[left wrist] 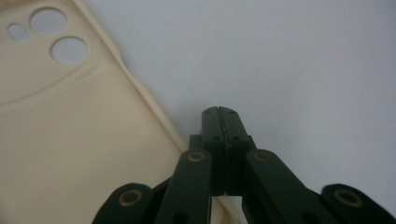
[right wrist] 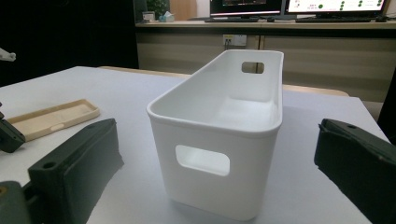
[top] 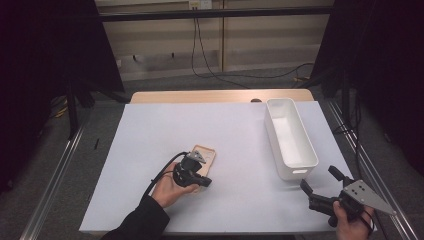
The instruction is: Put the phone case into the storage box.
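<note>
A beige phone case (top: 209, 156) lies open side up on the white sheet, left of centre; its camera holes show in the left gripper view (left wrist: 70, 140). My left gripper (top: 200, 180) sits over the case's near right edge. Its jaws (left wrist: 222, 114) are pressed together, with the tips over the sheet just past the case's rim and nothing visibly between them. My right gripper (top: 319, 178) is held open near the table's front right corner, its jaws wide apart (right wrist: 215, 154) and facing the near end of a white bin (top: 290, 137). The case also shows low at the left (right wrist: 51, 116).
The long white bin (right wrist: 219, 126) is empty, with a handle slot in each end wall. A white sheet (top: 165, 125) covers the wooden table. Black frame posts flank the table, and cables run on the floor behind it. A desk with monitors stands far back.
</note>
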The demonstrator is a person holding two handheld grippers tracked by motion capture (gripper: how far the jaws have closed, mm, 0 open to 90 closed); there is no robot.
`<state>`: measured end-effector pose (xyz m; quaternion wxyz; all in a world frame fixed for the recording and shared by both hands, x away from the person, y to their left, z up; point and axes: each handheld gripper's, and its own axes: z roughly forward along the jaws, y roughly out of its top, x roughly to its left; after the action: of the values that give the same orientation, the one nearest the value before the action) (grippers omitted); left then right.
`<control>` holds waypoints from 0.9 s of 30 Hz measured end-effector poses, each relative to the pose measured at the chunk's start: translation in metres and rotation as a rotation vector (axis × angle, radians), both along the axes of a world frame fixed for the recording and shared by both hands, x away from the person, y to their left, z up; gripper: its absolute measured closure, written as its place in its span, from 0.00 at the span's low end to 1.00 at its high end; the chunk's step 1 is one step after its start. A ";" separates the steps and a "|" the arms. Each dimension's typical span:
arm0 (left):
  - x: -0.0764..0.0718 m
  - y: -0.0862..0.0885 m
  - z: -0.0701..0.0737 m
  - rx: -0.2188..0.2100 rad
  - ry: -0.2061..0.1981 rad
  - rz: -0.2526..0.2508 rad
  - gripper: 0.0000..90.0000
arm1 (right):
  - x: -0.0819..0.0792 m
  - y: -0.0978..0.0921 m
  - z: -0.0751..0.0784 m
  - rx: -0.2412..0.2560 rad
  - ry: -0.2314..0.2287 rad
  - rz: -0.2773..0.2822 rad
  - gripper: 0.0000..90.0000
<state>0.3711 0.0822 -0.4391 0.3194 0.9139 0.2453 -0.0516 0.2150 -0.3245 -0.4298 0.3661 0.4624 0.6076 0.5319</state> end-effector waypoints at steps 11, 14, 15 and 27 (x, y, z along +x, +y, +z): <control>0.001 0.005 -0.001 -0.016 -0.002 0.007 1.00 | 0.000 0.000 0.000 0.000 -0.001 0.001 0.00; 0.001 0.005 -0.001 -0.010 -0.005 0.008 1.00 | 0.000 0.000 0.000 0.000 -0.002 0.002 0.00; 0.001 0.005 -0.001 -0.013 -0.002 0.012 1.00 | 0.000 0.000 0.000 -0.002 -0.003 0.002 0.00; 0.001 0.011 -0.001 -0.007 -0.013 0.017 1.00 | 0.000 0.000 0.000 0.000 -0.003 0.004 0.00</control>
<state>0.3723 0.0934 -0.4399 0.3245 0.9110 0.2508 -0.0441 0.2145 -0.3246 -0.4295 0.3659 0.4606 0.6080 0.5333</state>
